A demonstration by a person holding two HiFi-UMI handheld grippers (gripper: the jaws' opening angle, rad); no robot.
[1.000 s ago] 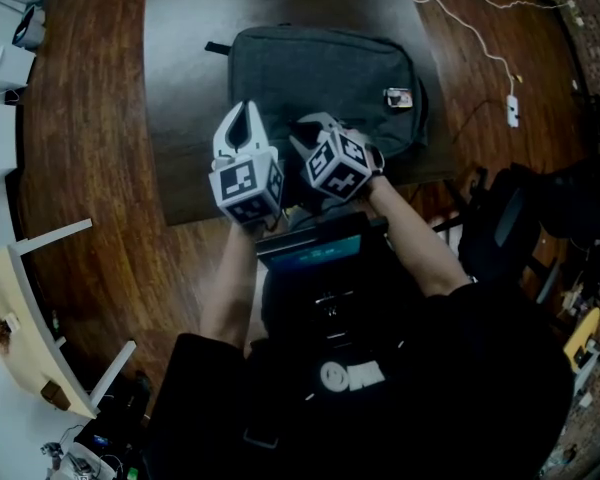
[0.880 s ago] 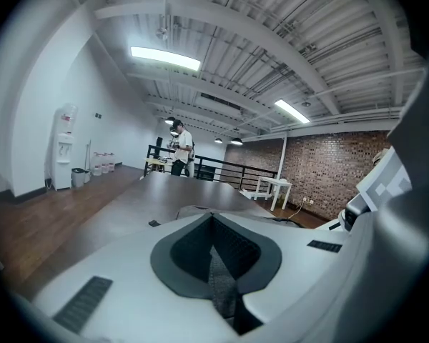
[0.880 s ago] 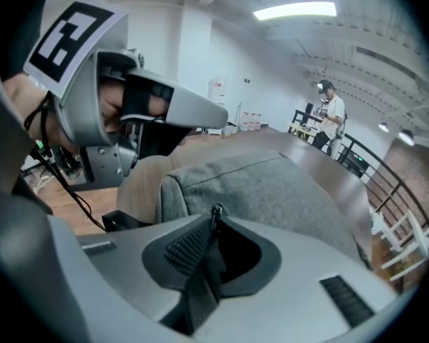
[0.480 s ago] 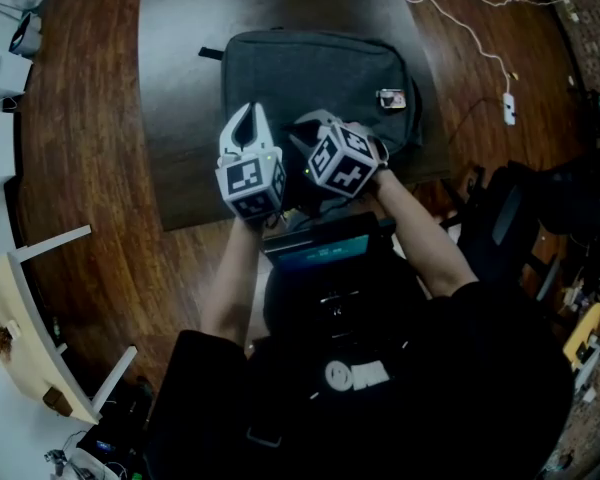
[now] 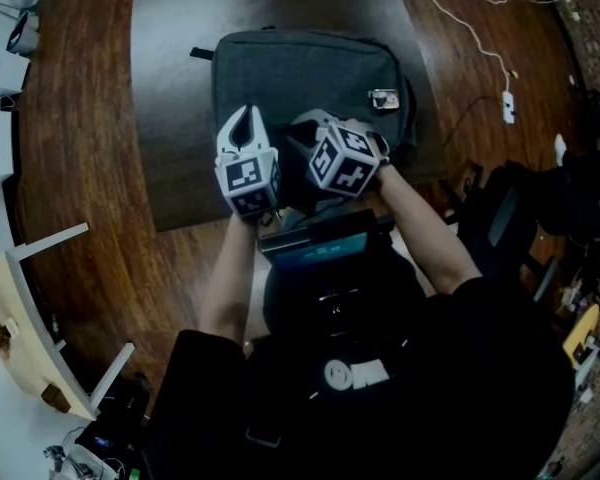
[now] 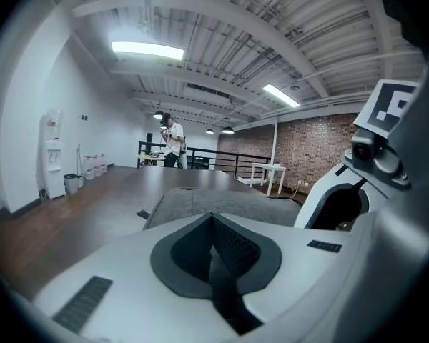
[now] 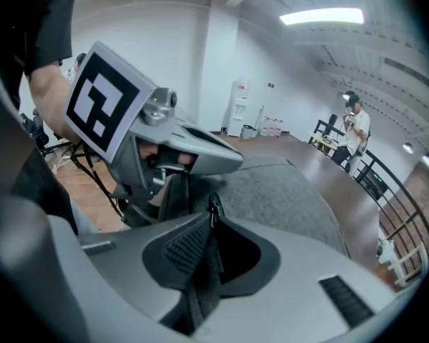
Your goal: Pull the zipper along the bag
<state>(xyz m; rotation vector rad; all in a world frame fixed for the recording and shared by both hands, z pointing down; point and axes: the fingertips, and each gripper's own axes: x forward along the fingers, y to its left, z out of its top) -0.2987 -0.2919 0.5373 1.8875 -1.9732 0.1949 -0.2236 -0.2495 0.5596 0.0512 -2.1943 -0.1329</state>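
A grey backpack (image 5: 320, 68) lies flat on the dark table (image 5: 170, 88). Both grippers stand close together at its near edge. My left gripper (image 5: 242, 118) points away from me over the bag's left part. In the left gripper view its jaws (image 6: 213, 219) are shut, with nothing showing between them, and the backpack (image 6: 222, 202) lies just beyond. My right gripper (image 5: 300, 131) points leftward toward the left one. In the right gripper view its pads (image 7: 211, 216) press on a small dark zipper pull (image 7: 214, 204) that sticks up at their tips above the grey fabric (image 7: 272, 191).
A small metal tag (image 5: 384, 98) sits on the bag's right part. A white cable with a plug (image 5: 507, 106) runs across the wooden floor at the right. A black chair (image 5: 510, 228) stands near my right arm, and white furniture (image 5: 40, 298) at the left. A person (image 6: 173, 138) stands far off.
The view has shifted, so the bag and table sit a little further left. Both grippers have stayed together at the bag's near edge, slightly further right along it.
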